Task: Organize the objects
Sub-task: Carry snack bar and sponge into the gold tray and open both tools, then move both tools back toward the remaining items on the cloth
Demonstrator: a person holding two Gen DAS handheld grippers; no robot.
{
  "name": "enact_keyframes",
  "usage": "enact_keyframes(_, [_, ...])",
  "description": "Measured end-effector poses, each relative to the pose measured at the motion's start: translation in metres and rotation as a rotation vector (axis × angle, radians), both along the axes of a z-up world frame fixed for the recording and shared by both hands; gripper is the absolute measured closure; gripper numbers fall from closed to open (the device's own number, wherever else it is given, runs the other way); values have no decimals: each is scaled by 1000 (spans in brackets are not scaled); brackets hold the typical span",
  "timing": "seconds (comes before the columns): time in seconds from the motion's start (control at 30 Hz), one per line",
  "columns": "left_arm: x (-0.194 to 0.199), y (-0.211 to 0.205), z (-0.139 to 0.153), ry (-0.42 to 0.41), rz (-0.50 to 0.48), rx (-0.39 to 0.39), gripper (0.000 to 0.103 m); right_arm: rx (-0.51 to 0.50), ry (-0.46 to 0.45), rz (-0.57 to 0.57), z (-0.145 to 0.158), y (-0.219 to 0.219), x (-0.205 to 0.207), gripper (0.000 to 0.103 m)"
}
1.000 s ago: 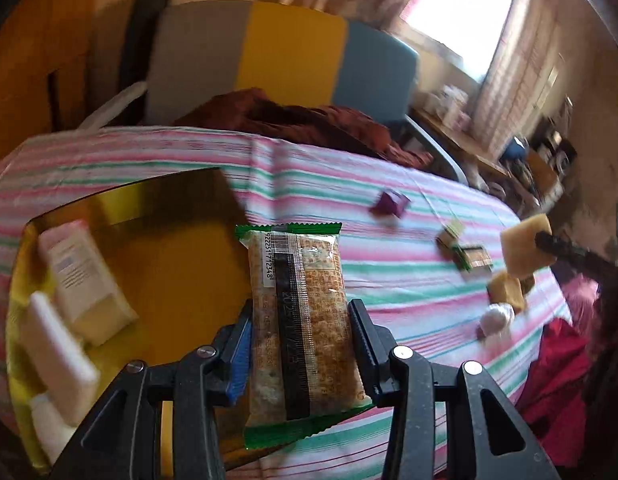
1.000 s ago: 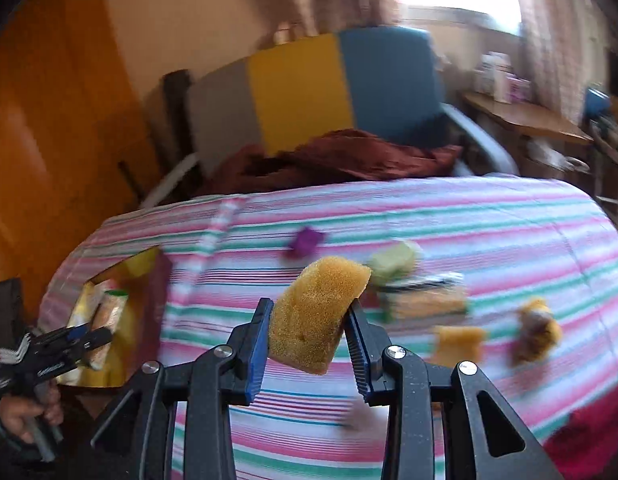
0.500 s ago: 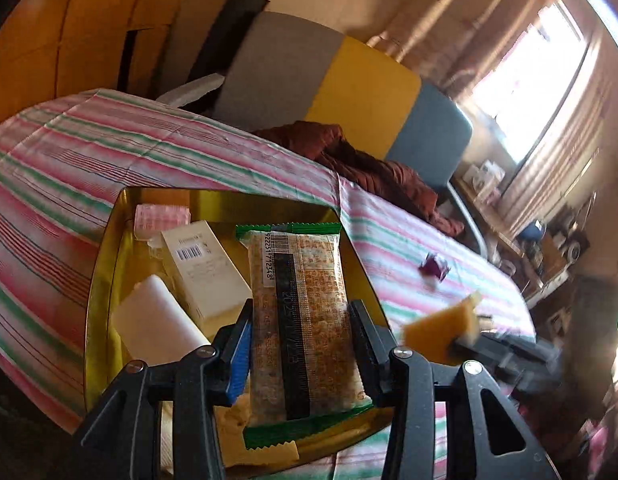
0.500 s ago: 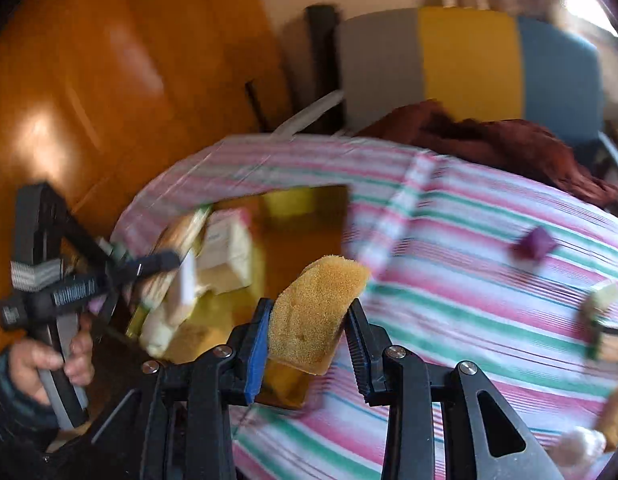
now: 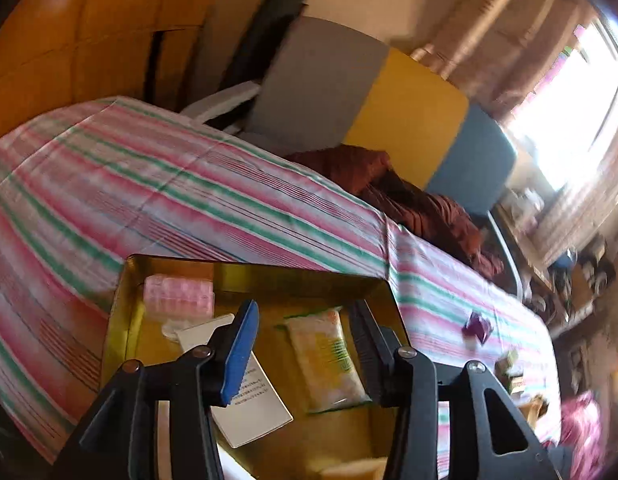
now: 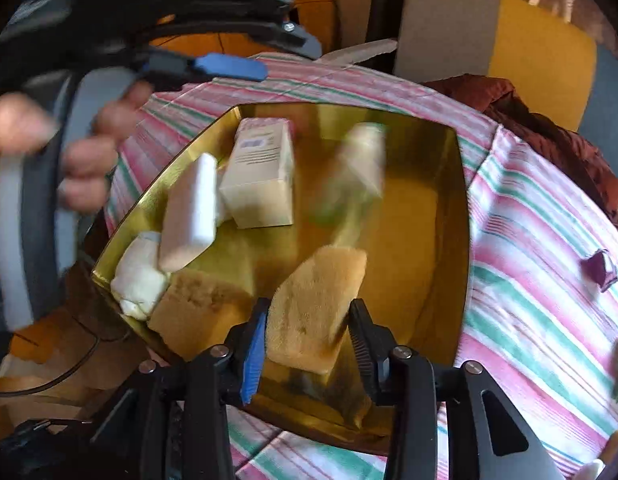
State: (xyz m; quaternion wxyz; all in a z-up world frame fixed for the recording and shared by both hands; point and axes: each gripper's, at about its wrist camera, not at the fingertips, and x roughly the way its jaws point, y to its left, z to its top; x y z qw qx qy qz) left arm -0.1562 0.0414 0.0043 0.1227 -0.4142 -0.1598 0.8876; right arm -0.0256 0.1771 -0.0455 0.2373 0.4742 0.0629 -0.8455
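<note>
Over the gold tray (image 5: 249, 266), my left gripper (image 5: 305, 312) stands open and its jaws are still widening. The green-edged cracker packet (image 5: 329, 360) lies loose in the tray beneath them. In the right wrist view the packet (image 6: 361, 160) is a blur against the tray (image 6: 463, 200). My right gripper (image 6: 309, 340) hangs low over the tray's near side. It grips a tan sponge (image 6: 317, 308), whose sides still touch both pads as the jaws start opening. The left gripper's blue pad (image 6: 229, 68) shows at upper left, with a hand (image 6: 89, 152) on its handle.
In the tray lie a pink box (image 5: 177, 294), a white carton (image 6: 261, 176), a white bar (image 6: 189, 212), a white wad (image 6: 139, 276) and another sponge (image 6: 201, 304). A purple piece (image 6: 599, 270) sits on the striped tablecloth (image 5: 149, 184). A chair with maroon cloth (image 5: 409, 196) stands behind.
The left gripper let go of the cracker packet, which now lies in the tray. The right gripper carried the sponge from over the table to low above the tray.
</note>
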Motion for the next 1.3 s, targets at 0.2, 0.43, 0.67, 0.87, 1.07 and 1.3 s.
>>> enact_keyframes(0.2, [32, -12, 3, 37, 11, -46, 55, -131, -58, 78, -6, -4, 8, 49])
enact_keyframes(0.43, [73, -16, 0, 60, 4, -108, 55, -196, -67, 47, 1, 0, 21, 37])
enact_keyframes(0.67, [94, -21, -5, 55, 12, -124, 55, -238, -32, -27, 17, 19, 20, 26])
enact_keyframes(0.87, [111, -20, -6, 70, 16, -165, 55, -203, 10, -87, 25, 31, 26, 21])
enact_keyframes(1.07, [121, -11, -4, 84, 12, -214, 55, -171, 26, -129, 25, 34, 27, 17])
enact_keyframes(1.3, [131, 1, 4, 124, -20, -254, 55, -149, 43, -132, 26, 32, 30, 14])
